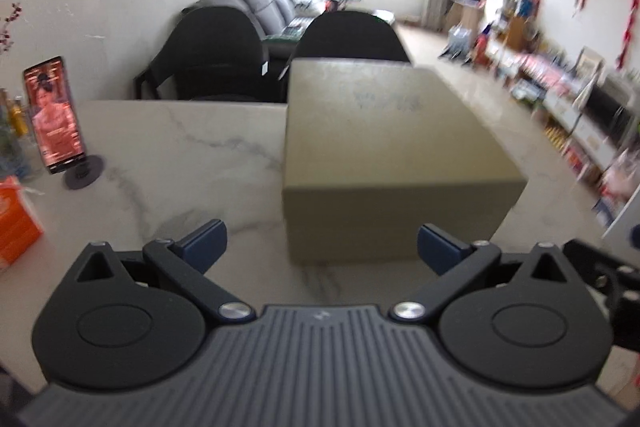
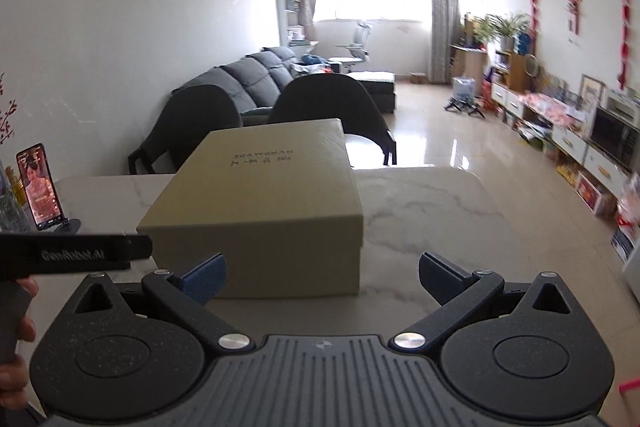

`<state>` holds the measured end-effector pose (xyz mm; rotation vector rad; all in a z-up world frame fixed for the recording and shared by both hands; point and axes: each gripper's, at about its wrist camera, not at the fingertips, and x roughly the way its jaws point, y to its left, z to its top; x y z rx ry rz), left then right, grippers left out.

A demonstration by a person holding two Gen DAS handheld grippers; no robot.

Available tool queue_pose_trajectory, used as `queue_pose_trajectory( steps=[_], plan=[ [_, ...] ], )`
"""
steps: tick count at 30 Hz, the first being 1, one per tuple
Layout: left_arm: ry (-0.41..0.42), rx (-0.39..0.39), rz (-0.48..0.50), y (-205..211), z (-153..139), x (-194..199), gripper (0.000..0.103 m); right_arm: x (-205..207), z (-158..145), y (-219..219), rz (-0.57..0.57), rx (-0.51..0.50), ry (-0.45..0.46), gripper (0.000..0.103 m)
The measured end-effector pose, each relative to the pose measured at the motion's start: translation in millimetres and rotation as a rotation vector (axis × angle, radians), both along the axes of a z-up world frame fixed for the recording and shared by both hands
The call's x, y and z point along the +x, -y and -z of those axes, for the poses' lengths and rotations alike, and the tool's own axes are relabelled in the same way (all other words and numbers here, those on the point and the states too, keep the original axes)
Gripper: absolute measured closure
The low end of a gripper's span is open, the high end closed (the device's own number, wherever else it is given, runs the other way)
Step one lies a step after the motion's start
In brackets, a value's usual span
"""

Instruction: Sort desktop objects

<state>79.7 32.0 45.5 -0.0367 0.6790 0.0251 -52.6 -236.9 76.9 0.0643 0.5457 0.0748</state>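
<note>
The box [image 2: 264,203] stands closed on the white marble desk [image 2: 420,203], with embossed writing on its lid, too faint to read surely. Both hand-held grippers are released and hold nothing: the left hand-held gripper [image 1: 322,247] faces the box's front, the right hand-held gripper [image 2: 322,273] also. A black bar [image 2: 76,253] reads "GenRobot.AI". A phone [image 1: 54,115] stands on a holder at the left.

box [image 2: 264,203] blocks centre | bare table [image 1: 180,155] left | right side probably free
</note>
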Motion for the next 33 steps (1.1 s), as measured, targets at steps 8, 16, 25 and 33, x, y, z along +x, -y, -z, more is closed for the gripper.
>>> queue_pose_trajectory(
  steps=[8,16,25,33],
  plan=[
    [-0.004,0.013,0.026,8.0,0.3,-13.4,0.0,-17.4,-3.6,-10.2,0.023,-0.05,-0.011,0.0],
    [-0.011,0.008,0.017,10.7,0.2,-19.8,0.0,-18.6,-4.4,-11.1,0.071,-0.104,-0.027,0.0],
    [-0.025,0.022,0.02,15.2,3.6,-18.1,0.0,-16.0,-0.3,-13.9,0.055,-0.108,-0.038,0.0],
    [-0.046,0.016,0.022,15.6,8.2,-14.5,0.0,-10.9,3.0,-13.9,0.045,-0.105,-0.061,0.0]
  ],
)
